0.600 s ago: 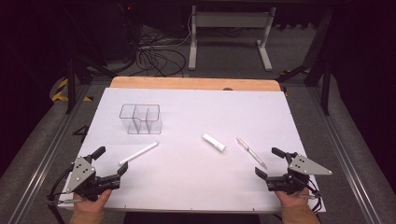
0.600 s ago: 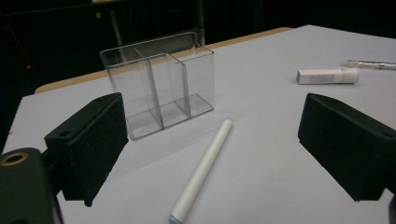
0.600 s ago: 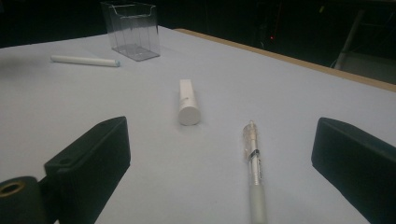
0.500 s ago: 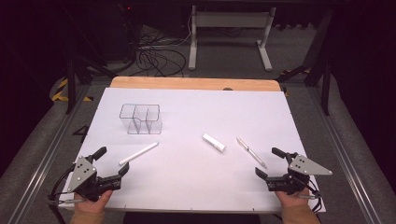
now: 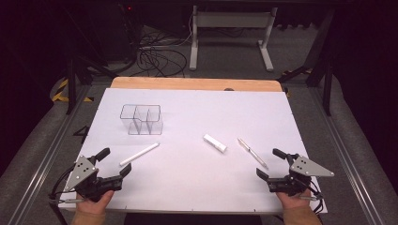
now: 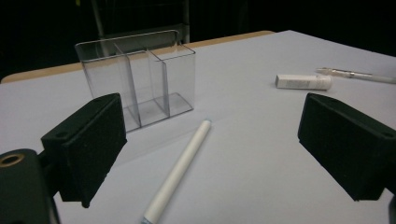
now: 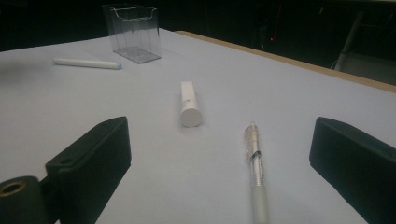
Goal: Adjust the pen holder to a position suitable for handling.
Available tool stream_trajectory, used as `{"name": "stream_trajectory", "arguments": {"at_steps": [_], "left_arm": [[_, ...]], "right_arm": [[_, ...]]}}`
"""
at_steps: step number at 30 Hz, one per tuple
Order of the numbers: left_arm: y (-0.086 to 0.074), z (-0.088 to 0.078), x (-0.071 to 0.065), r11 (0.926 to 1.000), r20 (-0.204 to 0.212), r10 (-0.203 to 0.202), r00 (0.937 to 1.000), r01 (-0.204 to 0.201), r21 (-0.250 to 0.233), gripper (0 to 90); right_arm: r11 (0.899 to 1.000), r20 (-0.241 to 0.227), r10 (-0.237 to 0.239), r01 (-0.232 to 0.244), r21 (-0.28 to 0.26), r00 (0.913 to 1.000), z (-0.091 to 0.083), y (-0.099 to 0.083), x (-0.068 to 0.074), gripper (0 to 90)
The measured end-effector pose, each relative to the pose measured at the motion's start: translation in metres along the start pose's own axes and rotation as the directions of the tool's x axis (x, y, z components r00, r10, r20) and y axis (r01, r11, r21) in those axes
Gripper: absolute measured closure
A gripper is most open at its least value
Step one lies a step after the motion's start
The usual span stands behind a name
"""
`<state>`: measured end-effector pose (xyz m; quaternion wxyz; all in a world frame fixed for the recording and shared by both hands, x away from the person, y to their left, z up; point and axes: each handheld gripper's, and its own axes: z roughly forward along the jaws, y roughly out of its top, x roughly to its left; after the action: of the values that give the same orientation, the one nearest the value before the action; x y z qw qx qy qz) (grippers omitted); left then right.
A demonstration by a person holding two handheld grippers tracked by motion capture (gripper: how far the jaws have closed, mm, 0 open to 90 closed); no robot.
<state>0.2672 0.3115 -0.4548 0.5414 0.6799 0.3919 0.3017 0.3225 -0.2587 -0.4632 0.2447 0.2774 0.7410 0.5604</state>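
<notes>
A clear plastic organizer (image 5: 141,118) with several compartments stands at the back left of the white sheet (image 5: 211,108). A long white pen (image 5: 139,154) lies just ahead of my left gripper (image 5: 116,161), which is open with nothing in it. In the left gripper view the white pen (image 6: 180,170) lies between the open jaws of that gripper (image 6: 215,135), with the organizer (image 6: 140,77) behind it. A short white tube (image 5: 215,143) and a clear pen (image 5: 252,153) lie right of centre. My right gripper (image 5: 268,162) is open; in its own view the clear pen (image 7: 256,172) lies between its jaws (image 7: 222,149), and the tube (image 7: 189,105) lies beyond.
A wooden table edge (image 5: 187,83) shows past the far side of the sheet. Metal rails (image 5: 42,164) run along both sides of the table. Cables (image 5: 159,58) and a stand's legs lie on the dark floor behind.
</notes>
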Motion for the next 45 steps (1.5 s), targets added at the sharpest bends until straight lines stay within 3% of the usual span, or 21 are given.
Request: {"name": "stream_trajectory", "arguments": {"at_steps": [4,7,10,28,33,40,42,45], "left_arm": [[0.004,0.003,-0.002,0.9997,-0.008,0.018,0.9998,-0.018,0.018,9.8],[0.009,0.007,-0.004,0.9974,-0.008,0.062,0.9981,-0.061,0.039,11.2],[0.012,0.009,-0.004,0.9960,-0.007,0.076,0.9971,-0.076,0.048,11.5],[0.040,0.025,0.010,0.9945,0.065,0.065,0.9958,-0.070,0.078,11.3],[0.043,0.029,0.006,0.9902,0.127,0.075,0.9891,-0.089,0.108,12.3],[0.050,0.032,0.006,0.9843,0.143,0.090,0.9856,-0.110,0.138,11.8],[0.056,0.035,0.012,0.9808,0.186,0.089,0.9785,-0.118,0.155,12.2],[0.061,0.038,0.015,0.9779,0.204,0.093,0.9745,-0.128,0.165,14.9]], "right_arm": [[1.000,-0.002,0.005,-0.005,0.007,1.0000,0.001,0.000,0.000,6.3],[1.000,-0.007,0.003,-0.003,0.012,1.0000,0.001,0.000,0.001,6.7],[1.000,-0.008,-0.005,0.005,0.017,1.0000,0.002,0.000,0.001,7.0],[0.999,-0.018,-0.002,0.003,0.035,0.9998,0.003,0.000,0.003,7.6],[0.999,-0.021,0.001,0.000,0.033,0.9998,0.002,0.000,0.002,7.7],[0.999,-0.026,-0.002,0.003,0.038,0.9997,0.003,0.000,0.003,7.8],[0.999,-0.028,-0.003,0.004,0.038,0.9996,0.003,0.000,0.003,8.2],[0.999,-0.034,0.001,0.000,0.041,0.9994,0.003,0.000,0.003,8.9]]}}
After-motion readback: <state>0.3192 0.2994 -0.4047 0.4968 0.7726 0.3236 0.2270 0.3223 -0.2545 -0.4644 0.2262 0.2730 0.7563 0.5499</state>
